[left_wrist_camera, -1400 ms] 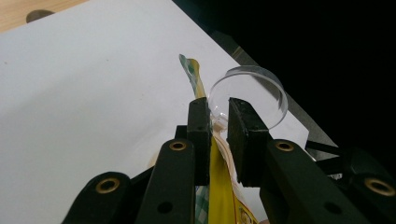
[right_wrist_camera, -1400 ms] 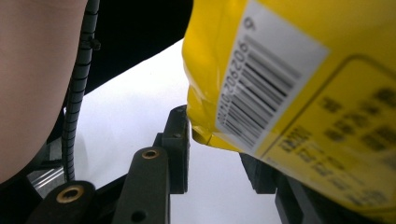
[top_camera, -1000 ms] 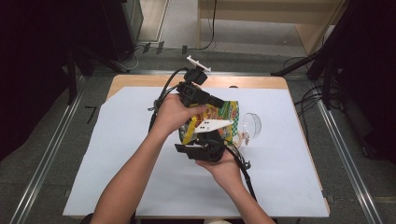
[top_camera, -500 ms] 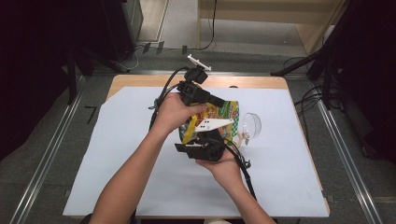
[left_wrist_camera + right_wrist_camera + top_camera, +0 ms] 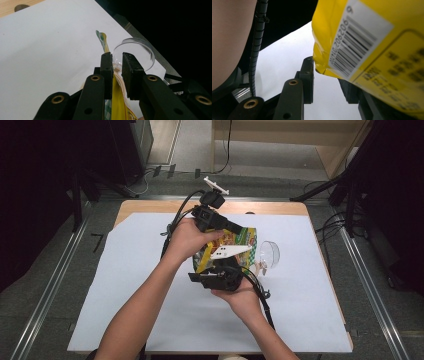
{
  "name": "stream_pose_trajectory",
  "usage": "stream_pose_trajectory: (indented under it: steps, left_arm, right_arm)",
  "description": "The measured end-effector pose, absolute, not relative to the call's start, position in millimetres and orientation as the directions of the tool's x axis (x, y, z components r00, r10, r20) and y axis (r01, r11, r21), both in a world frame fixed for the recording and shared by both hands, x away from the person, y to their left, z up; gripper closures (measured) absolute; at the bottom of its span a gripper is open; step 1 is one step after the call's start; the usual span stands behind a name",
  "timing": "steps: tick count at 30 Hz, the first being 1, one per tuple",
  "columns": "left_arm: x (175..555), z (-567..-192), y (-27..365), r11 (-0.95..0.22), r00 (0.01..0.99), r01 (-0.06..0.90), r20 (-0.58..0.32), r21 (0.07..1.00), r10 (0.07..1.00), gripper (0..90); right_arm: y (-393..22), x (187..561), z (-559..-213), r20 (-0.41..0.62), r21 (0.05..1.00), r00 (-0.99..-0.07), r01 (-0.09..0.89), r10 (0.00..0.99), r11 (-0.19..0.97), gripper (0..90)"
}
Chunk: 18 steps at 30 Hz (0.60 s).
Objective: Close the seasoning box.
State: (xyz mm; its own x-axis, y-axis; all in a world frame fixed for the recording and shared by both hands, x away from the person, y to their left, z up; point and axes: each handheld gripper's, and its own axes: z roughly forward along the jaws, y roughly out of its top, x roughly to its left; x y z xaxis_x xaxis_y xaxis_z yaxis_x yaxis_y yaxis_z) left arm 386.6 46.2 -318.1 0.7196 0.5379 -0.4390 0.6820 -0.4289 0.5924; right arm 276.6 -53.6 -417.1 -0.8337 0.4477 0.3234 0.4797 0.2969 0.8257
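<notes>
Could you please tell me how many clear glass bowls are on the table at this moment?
1. The clear glass bowl lies on the white sheet right of the yellow snack bag, tilted on its side. Another could be hidden behind the hands.

A white sheet (image 5: 125, 285) covered most of a wooden table (image 5: 150, 206), leaving a strip of bare wood along the far edge. The table stood on a grey floor (image 5: 45, 285) between metal rails (image 5: 372, 285). Black cables (image 5: 332, 227) lay on the floor to the right, and a light wooden cabinet (image 5: 280, 132) stood beyond the table.
</notes>
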Motion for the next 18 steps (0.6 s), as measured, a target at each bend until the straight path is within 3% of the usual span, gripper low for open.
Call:
stream_pose_trajectory:
  steps: [18]
  left_arm:
    - [383.1,-313.7,43.2,-0.433,0.729,0.669,-0.419,0.605,0.541,79.4]
  right_arm:
    - [-57.4,276.6,-413.7,0.313,0.824,-0.842,0.471,0.438,0.316,67.8]
